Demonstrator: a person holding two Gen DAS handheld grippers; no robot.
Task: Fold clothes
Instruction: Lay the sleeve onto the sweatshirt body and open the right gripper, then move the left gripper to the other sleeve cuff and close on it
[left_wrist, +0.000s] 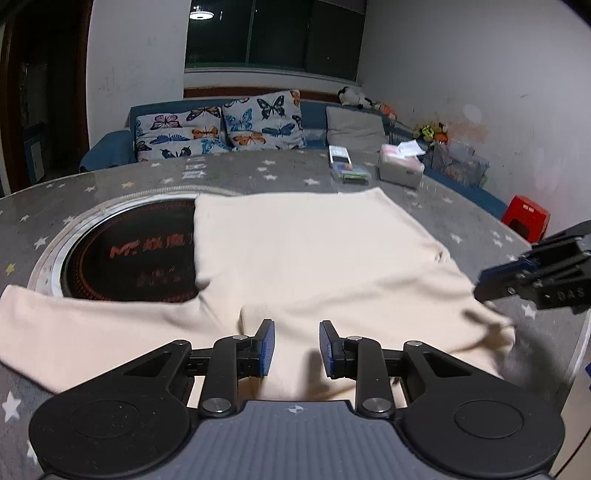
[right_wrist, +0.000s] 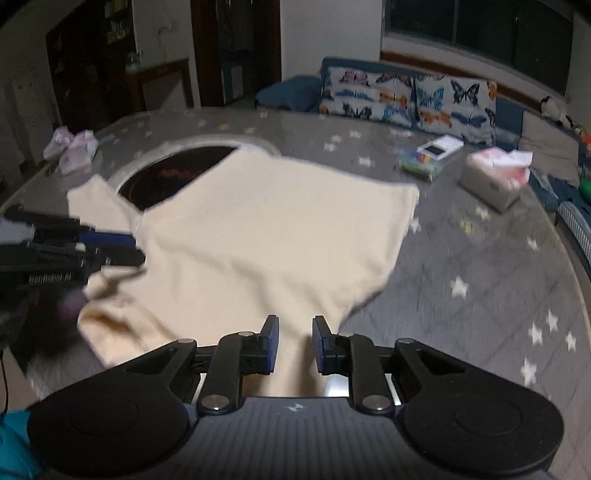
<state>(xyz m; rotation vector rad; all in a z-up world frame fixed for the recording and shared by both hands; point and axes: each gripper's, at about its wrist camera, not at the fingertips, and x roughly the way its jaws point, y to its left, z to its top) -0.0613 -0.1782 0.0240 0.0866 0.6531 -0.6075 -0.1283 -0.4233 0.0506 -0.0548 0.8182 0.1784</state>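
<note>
Two grippers are in view, and we find both with fingers parted and nothing clamped between them. We note the left gripper (left_wrist: 296, 347) poised over the near edge of the cream shirt (left_wrist: 303, 254), close to where the cloth doubles over. We note the right gripper (right_wrist: 294, 345) over the shirt's near right corner, though blur keeps us from saying whether either touches the cloth.

We record the shirt lying spread on the star-patterned tabletop (left_wrist: 110, 184), body running away from both grippers toward the sofa (left_wrist: 110, 144), one sleeve (left_wrist: 74, 325) stretched out to the left. Its far left corner overlaps the round black cooktop (left_wrist: 125, 254) set into the tabletop.

We judge the outstretched sleeve lies nearer the left gripper, so a fold of it across the body would fall to that side. Its long axis runs crosswise to the fingers.
</note>
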